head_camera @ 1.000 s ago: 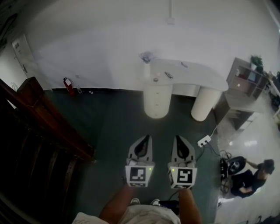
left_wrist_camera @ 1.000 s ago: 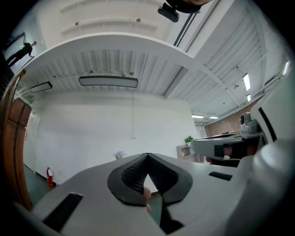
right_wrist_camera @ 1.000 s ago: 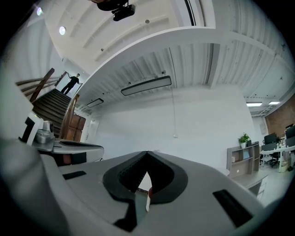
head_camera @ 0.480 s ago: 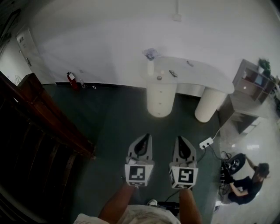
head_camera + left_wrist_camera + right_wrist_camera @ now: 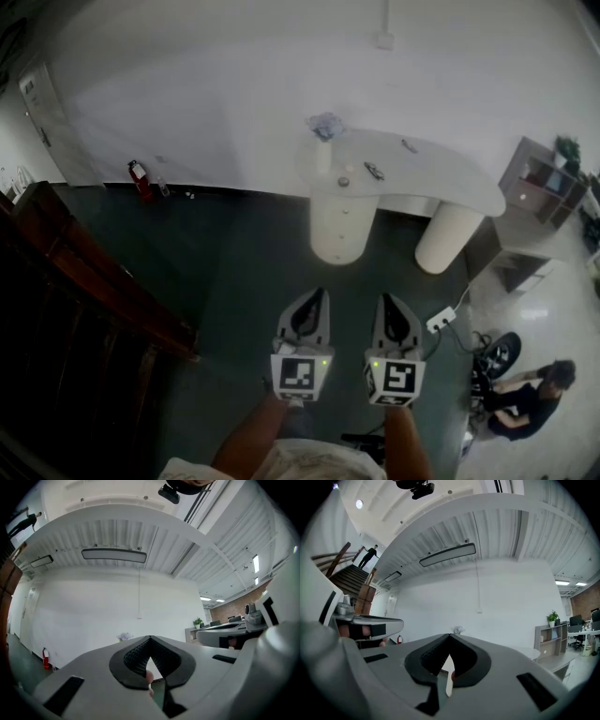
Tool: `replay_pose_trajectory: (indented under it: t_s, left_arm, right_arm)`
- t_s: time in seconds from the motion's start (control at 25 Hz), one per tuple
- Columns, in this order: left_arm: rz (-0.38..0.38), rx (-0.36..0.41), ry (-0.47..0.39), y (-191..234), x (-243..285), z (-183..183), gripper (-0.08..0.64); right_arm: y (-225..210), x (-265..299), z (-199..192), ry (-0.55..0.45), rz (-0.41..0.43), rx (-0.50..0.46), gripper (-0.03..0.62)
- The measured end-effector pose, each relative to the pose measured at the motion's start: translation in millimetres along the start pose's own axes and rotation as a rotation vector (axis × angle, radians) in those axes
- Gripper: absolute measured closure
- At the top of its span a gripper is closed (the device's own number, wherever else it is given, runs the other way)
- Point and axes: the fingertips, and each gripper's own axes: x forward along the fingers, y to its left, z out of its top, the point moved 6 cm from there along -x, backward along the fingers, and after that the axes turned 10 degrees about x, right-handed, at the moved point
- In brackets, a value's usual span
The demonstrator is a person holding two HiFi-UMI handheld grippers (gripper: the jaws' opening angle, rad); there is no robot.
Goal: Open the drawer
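Note:
A white desk [image 5: 441, 173] stands against the far wall on two round pedestals. The left pedestal [image 5: 341, 225] carries the stacked drawers, all closed. My left gripper [image 5: 316, 292] and right gripper [image 5: 384, 298] are held side by side over the dark green floor. Both point at the desk from well short of it. In the left gripper view the left gripper [image 5: 150, 638] has its jaws meeting at the tip, with nothing between them. The right gripper [image 5: 450, 634] looks the same in its own view, shut and empty.
A dark wooden stair railing [image 5: 84, 272] runs along the left. A white power strip [image 5: 441, 320] with cables lies on the floor to the right. A person [image 5: 525, 394] crouches at the lower right. A shelf unit [image 5: 539, 187] stands beside the desk. A red fire extinguisher [image 5: 139, 178] sits by the wall.
Both grippers have been carried forward together toward the desk, still side by side and shut. The stair railing has slid left in the head view.

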Motion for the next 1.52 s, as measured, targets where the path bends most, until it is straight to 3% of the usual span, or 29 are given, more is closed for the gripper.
replay_pose_trajectory:
  t_s: [0.4,0.72,1.0,1.52]
  left_arm:
    - [-0.051,-0.005,-0.021,75,73,-22,0.558]
    - [-0.080,-0.023,-0.034,99,113,-36,0.558]
    - [-0.080,0.004,-0.029,99,169,-50,0.558]
    - [-0.019,-0.010,-0.028,82,323,-61,0.558]
  right_arm:
    - [21,99,-5,-0.001,-0.062,-0.008,0.589]
    - [16,142,-7,-0.017,-0.104,-0.021,0.589]
    - [-20,190,-18,-0.019,-0.113,-0.006,0.589]
    - [-124,314,-12,-0.011,-0.067,-0.015,0.589]
